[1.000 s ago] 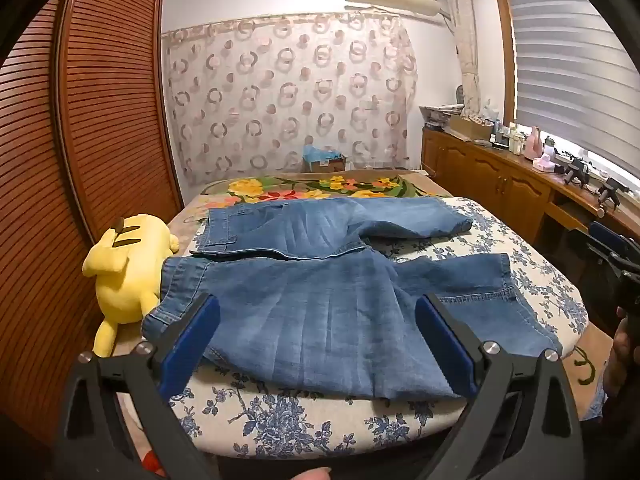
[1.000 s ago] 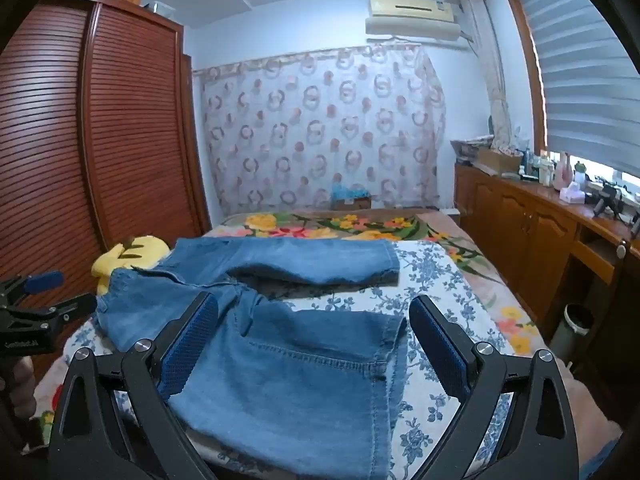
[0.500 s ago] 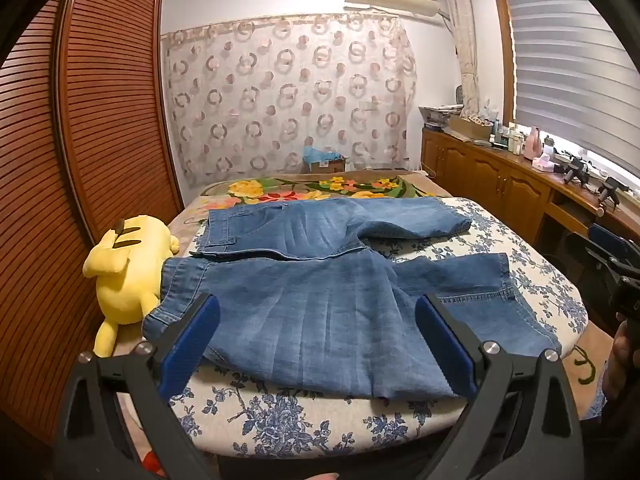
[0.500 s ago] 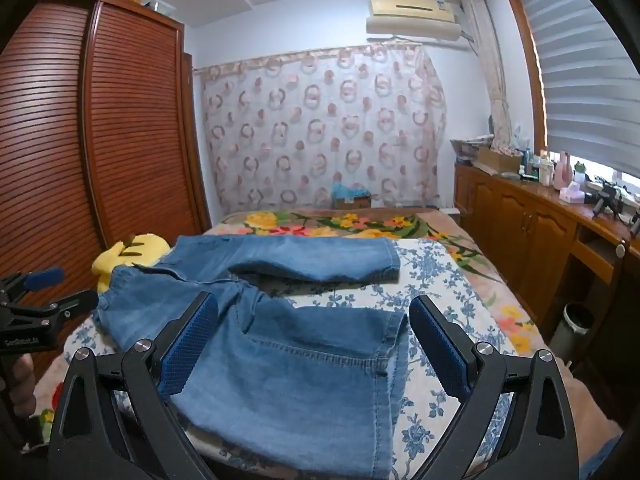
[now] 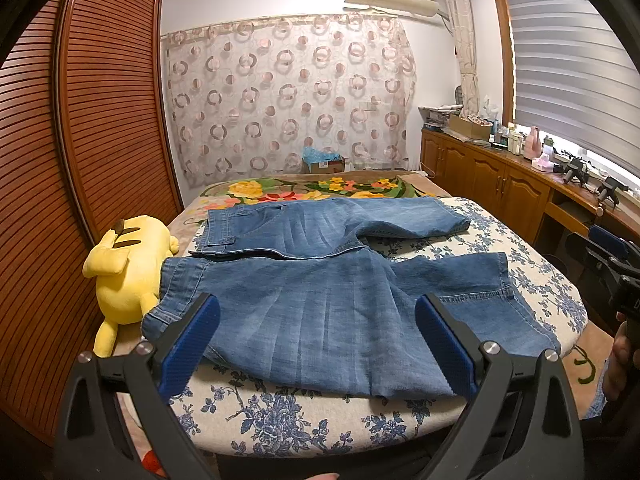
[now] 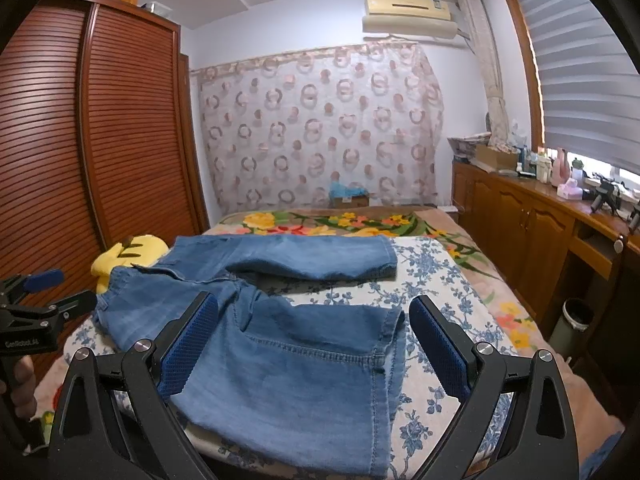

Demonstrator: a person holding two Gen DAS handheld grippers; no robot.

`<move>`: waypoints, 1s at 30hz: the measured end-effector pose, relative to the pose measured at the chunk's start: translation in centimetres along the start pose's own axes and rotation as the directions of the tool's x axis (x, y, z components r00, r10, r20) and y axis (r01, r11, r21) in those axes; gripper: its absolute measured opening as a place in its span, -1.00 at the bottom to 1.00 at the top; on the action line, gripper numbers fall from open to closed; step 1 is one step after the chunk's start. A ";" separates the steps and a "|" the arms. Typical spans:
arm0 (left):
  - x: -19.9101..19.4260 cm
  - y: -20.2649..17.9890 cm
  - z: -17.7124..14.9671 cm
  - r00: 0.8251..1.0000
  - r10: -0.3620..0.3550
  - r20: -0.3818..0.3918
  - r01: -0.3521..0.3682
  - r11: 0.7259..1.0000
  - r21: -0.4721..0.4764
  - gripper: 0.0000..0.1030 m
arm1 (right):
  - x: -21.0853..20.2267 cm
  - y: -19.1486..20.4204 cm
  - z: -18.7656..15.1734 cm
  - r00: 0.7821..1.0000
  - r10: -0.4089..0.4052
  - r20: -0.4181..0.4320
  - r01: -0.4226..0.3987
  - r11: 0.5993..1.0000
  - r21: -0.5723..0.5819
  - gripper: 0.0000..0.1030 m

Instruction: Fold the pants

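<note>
The bed [image 5: 532, 264], covered in a blue floral sheet, carries the denim pants [image 5: 332, 300] spread flat, legs apart, waistband touching the yellow plush toy [image 5: 128, 268]. The left gripper [image 5: 316, 344] and right gripper [image 6: 314, 344] hover at the near edge, fingers spread wide apart, gripping nothing

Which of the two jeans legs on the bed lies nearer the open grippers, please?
The near leg, spread wide just beyond the right gripper; the far leg lies across the bed towards the flowered blanket.
</note>
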State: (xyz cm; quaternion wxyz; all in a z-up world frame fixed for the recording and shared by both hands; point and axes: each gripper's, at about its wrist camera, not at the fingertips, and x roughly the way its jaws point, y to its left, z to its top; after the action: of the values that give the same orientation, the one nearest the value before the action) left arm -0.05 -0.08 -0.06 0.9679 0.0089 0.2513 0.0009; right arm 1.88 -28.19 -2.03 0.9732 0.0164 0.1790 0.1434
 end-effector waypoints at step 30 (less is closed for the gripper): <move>0.0 -0.1 0.1 1.000 0.002 0.006 -0.002 1.000 0.002 0.92 | -0.1 0.0 -0.1 1.000 0.003 -0.003 -0.003 1.000 0.004 0.91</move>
State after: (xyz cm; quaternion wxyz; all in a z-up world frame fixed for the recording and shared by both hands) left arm 0.02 -0.18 0.00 0.9686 0.0102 0.2485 0.0015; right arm 1.79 -28.22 -2.13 0.9727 0.0184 0.1806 0.1446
